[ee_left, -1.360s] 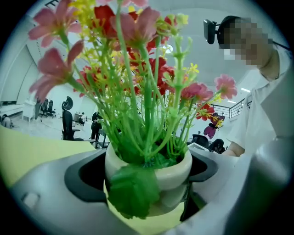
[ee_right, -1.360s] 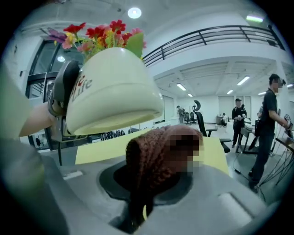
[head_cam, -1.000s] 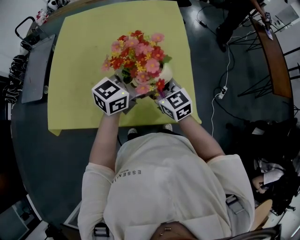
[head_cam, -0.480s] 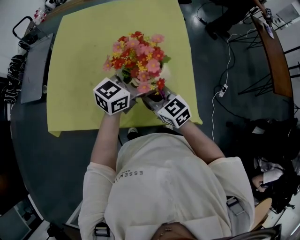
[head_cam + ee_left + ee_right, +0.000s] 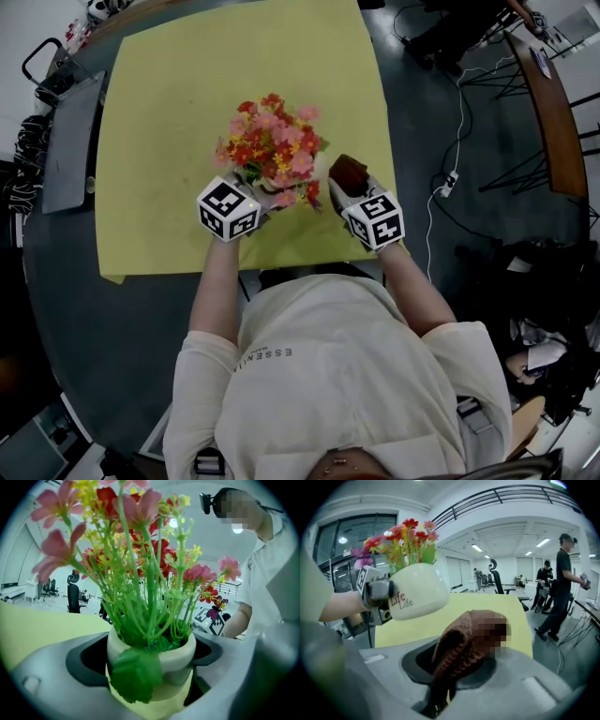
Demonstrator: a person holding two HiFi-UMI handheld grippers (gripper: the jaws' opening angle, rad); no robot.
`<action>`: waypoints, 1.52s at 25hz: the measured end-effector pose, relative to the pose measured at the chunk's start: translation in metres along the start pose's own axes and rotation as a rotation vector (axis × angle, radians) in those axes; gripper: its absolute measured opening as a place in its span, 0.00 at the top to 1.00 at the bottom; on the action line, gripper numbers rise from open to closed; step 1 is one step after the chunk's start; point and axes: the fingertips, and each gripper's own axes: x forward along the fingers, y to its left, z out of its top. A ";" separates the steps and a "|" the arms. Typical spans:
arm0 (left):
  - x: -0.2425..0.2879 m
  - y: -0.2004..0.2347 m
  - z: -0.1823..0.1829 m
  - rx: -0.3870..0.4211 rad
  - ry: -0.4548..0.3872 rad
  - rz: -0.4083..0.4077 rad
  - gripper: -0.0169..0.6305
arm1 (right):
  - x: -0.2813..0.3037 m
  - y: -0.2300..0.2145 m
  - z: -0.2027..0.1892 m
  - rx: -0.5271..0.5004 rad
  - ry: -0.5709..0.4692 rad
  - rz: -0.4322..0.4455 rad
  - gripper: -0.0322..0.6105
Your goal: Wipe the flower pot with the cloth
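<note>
Your right gripper, fingers clamping the cloth, has left the flower pot your left gripper grips: that stroke is likely done.

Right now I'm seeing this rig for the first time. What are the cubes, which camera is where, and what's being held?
No robot here: a person holds a hand-held gripper in each hand, and the marker cubes are part of those grippers. The top-down picture comes from a camera on the person's head; the other two come from cameras riding on each gripper, looking forward along it. A yellow mat covers part of a dark table. The left gripper has its fingers shut on a white flower pot holding red and pink flowers. The right gripper is shut on a brown knitted cloth. In the right gripper view the cloth sits apart from the pot, not touching it, so no wiping at this instant.
</note>
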 end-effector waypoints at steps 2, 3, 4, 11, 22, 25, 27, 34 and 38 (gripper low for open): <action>0.004 -0.002 -0.022 0.030 0.039 -0.033 0.14 | 0.002 -0.011 0.003 0.025 -0.007 -0.025 0.88; 0.007 -0.005 -0.034 0.054 0.066 -0.054 0.14 | 0.002 -0.015 0.005 0.034 -0.017 -0.030 0.88; 0.011 -0.007 -0.047 0.079 0.099 -0.075 0.14 | 0.003 -0.019 0.007 0.039 -0.025 -0.036 0.88; 0.026 -0.015 -0.129 0.199 0.255 -0.151 0.14 | 0.011 -0.028 -0.012 0.055 0.013 -0.054 0.88; 0.023 -0.004 -0.185 0.223 0.288 -0.151 0.14 | 0.011 -0.034 -0.051 0.014 0.081 -0.140 0.88; 0.020 -0.004 -0.188 0.223 0.284 -0.173 0.14 | 0.010 -0.033 -0.052 0.016 0.081 -0.154 0.88; 0.023 -0.003 -0.190 0.225 0.278 -0.176 0.14 | 0.007 -0.039 -0.054 0.023 0.079 -0.185 0.88; 0.013 -0.004 -0.183 0.184 0.251 -0.147 0.03 | -0.007 -0.035 -0.063 0.067 0.090 -0.226 0.88; -0.015 -0.004 -0.160 0.179 0.170 -0.035 0.03 | -0.018 -0.023 -0.061 0.084 0.080 -0.259 0.88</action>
